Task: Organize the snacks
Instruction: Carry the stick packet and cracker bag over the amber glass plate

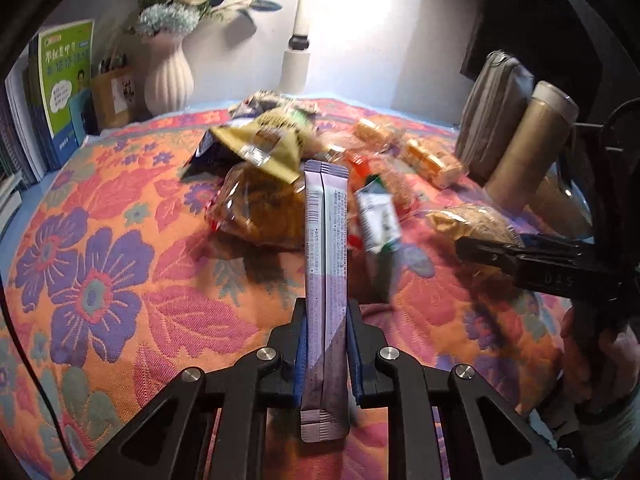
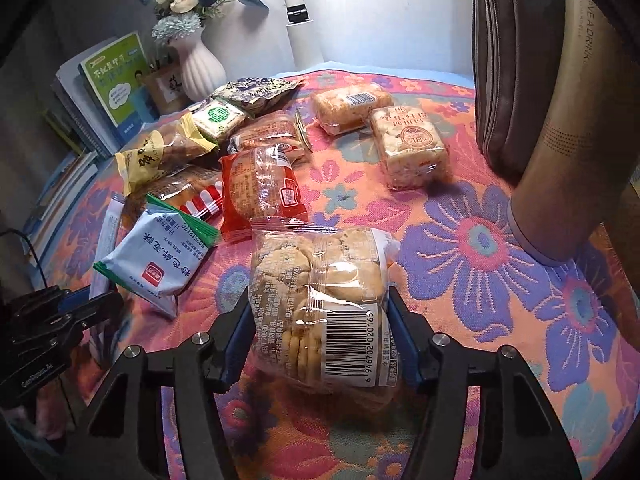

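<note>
A surface (image 1: 120,240) draped in floral cloth is shown before a white wall, with a vase (image 1: 168,76) and books (image 1: 66,88) at the back. In the left wrist view, the left tool (image 1: 327,320) is clenched on a purple stick sachet (image 1: 326,264), held above the snack pile (image 1: 260,168). In the right wrist view, the right tool (image 2: 320,320) is clamped on a clear biscuit pack (image 2: 320,292), lifted near loose packets (image 2: 256,184). Sorting appears under way; a clear spot for each item is judged to be needed next
</note>
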`<act>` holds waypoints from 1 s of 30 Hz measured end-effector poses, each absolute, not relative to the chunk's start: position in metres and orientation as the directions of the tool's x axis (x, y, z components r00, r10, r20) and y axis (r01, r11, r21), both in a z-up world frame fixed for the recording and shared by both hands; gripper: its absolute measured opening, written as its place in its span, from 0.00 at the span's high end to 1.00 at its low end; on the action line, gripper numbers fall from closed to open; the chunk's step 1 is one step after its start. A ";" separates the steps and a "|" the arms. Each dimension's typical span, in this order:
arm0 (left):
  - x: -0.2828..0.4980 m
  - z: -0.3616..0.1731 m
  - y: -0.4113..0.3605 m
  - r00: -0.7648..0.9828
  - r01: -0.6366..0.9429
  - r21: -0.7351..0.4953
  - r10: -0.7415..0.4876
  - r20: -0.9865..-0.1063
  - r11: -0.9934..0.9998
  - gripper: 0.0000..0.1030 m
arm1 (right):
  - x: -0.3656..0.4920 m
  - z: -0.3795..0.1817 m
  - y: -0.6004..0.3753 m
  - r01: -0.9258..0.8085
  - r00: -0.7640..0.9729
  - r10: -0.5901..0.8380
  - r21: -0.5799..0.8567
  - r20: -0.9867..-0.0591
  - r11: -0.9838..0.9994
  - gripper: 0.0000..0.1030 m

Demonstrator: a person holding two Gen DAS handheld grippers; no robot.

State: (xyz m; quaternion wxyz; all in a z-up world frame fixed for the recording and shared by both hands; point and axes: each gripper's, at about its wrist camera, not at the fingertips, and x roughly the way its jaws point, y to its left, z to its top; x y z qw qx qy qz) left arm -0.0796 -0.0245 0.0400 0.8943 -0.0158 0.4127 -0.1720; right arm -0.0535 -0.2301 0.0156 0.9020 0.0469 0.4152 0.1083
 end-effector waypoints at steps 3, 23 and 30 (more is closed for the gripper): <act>-0.084 0.055 -0.028 0.617 0.307 -0.181 -0.340 -0.710 0.934 0.84 | -0.060 0.025 -0.238 -0.153 0.651 0.258 0.210 -0.714 0.966 0.44; -0.073 0.116 -0.177 0.500 0.589 -0.221 -0.565 -0.657 0.778 0.84 | -0.132 0.091 -0.343 -0.034 0.775 0.172 0.232 -0.609 0.972 0.44; -0.073 0.125 -0.248 0.410 0.696 -0.214 -0.624 -0.665 0.686 0.84 | -0.147 0.102 -0.402 0.090 0.813 0.067 0.239 -0.579 0.967 0.44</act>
